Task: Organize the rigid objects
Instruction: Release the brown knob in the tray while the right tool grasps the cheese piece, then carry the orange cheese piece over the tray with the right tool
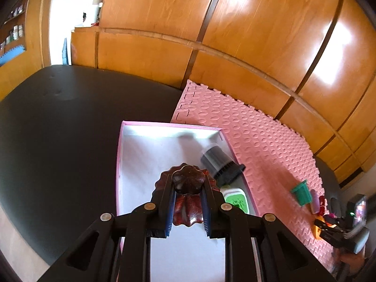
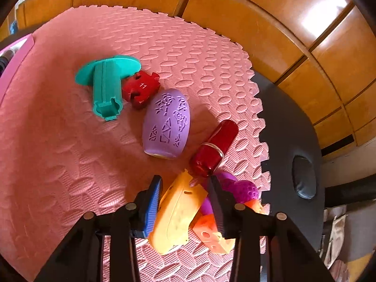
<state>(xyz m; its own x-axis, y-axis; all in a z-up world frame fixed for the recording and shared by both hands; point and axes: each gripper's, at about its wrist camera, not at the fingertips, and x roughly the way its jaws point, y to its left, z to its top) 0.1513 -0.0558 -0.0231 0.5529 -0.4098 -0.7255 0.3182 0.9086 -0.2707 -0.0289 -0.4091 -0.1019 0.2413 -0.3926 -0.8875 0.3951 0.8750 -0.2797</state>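
My left gripper (image 1: 188, 202) held a dark red fluted wooden piece (image 1: 188, 183) above the pink-rimmed box (image 1: 169, 124), where a grey cylinder (image 1: 218, 162) lay by its far-right wall. My right gripper (image 2: 185, 188) had narrowed around a yellow plastic piece (image 2: 176, 211) near the pink mat's (image 2: 70, 164) right edge, crowded by a red tube (image 2: 213, 148), a purple egg (image 2: 166, 124) and an orange block (image 2: 211, 232)

Your sortable pieces, boxed and loose

You have the dark red fluted piece (image 1: 188, 188) over the pink box (image 1: 169, 124); yellow wedge (image 2: 175, 213), purple egg (image 2: 166, 123), red tube (image 2: 212, 148) lie on the mat.
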